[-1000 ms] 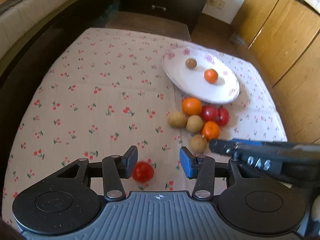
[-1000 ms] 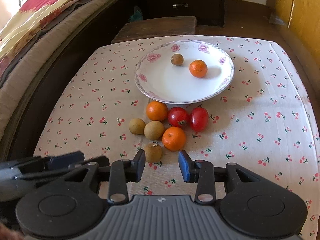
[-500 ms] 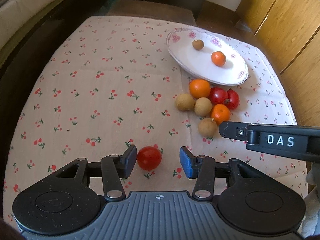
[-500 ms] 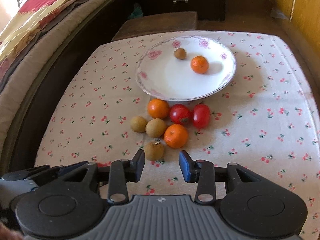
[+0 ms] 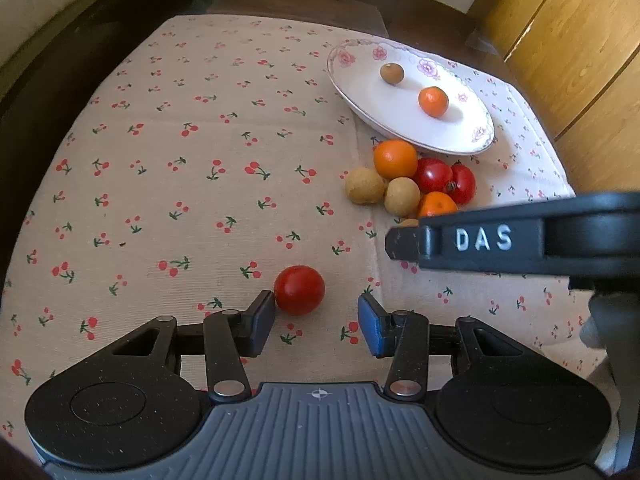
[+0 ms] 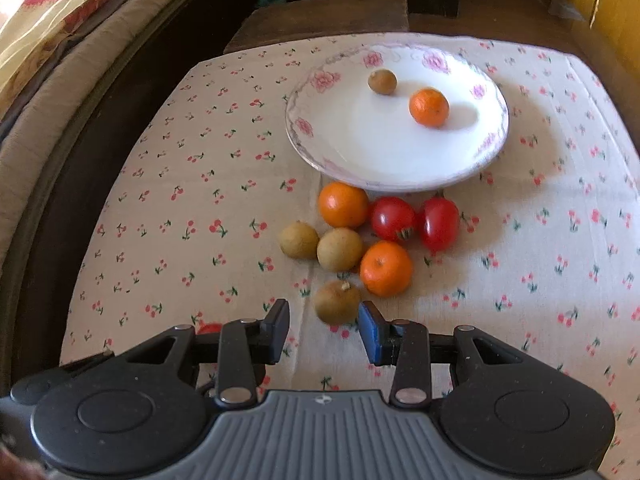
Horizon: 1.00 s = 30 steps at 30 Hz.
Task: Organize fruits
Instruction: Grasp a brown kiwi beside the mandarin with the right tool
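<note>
A red tomato (image 5: pixel 299 290) lies alone on the cherry-print cloth, just ahead of my left gripper (image 5: pixel 316 311), which is open; the tomato sits close to the left fingertip (image 5: pixel 262 312). My right gripper (image 6: pixel 323 316) is open too, with a brown longan (image 6: pixel 337 302) lying between its tips, nearer the blue pad (image 6: pixel 370 334). Beyond it lies a pile of oranges (image 6: pixel 343 205), tomatoes (image 6: pixel 393 218) and longans (image 6: pixel 340 249). The flowered white plate (image 6: pixel 360 148) behind holds one orange (image 6: pixel 429 107) and one longan (image 6: pixel 382 81).
The right tool's black side, lettered DAS (image 5: pixel 484 238), crosses the left wrist view and hides part of the pile. A bed with bedding (image 6: pixel 48 40) runs along the left, a dark stool (image 6: pixel 320 16) stands behind the table, wooden cabinets (image 5: pixel 580 60) at the right.
The right gripper has moved toward the pile, so the brown longan now sits between its tips. In the left wrist view the tomato lies farther ahead of the fingers than before.
</note>
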Motion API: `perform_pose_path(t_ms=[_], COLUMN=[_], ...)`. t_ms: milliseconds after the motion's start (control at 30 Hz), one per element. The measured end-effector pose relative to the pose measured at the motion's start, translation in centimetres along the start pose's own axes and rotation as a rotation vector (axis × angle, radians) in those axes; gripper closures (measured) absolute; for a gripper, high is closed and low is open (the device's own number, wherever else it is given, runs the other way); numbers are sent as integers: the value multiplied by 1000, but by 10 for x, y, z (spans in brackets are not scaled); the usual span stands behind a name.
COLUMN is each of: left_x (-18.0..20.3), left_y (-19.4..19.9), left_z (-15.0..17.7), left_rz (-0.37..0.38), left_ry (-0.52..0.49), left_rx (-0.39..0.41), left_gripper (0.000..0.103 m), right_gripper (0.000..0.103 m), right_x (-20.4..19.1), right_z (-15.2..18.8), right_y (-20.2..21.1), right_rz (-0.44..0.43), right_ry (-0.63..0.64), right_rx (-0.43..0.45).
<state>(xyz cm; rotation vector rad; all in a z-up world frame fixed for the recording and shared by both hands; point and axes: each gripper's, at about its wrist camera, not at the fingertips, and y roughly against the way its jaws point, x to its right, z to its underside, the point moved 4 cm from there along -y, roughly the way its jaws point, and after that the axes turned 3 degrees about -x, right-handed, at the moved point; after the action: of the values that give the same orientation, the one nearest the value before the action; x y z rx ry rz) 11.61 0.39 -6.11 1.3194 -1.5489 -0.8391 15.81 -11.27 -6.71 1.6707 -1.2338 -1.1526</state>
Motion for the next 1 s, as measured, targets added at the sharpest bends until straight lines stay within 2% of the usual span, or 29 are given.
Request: perform_pose_path(t_ms=[267, 467, 567, 633, 1000], left_x=[-6, -2, 0, 1, 1], left_y=[-1, 0, -2, -3, -5], left_z=[-1, 0, 1, 1, 1], left_rz=[11, 14, 5, 1, 1], left_ry=[12, -6, -20, -23, -27], left_rx=[3, 6, 6, 2, 0], left_gripper=[49, 47, 47, 46, 44], right_gripper=[64, 64, 67, 73, 74], right_x=[-11, -3, -4, -4, -2], right_z=[-7, -6, -6, -6, 0], right_y=[-8, -14, -15, -14, -1], right_rz=[83, 96, 107, 112, 139], right_ry=[65, 59, 76, 87, 153], right_rx=[-31, -48, -33, -24, 10])
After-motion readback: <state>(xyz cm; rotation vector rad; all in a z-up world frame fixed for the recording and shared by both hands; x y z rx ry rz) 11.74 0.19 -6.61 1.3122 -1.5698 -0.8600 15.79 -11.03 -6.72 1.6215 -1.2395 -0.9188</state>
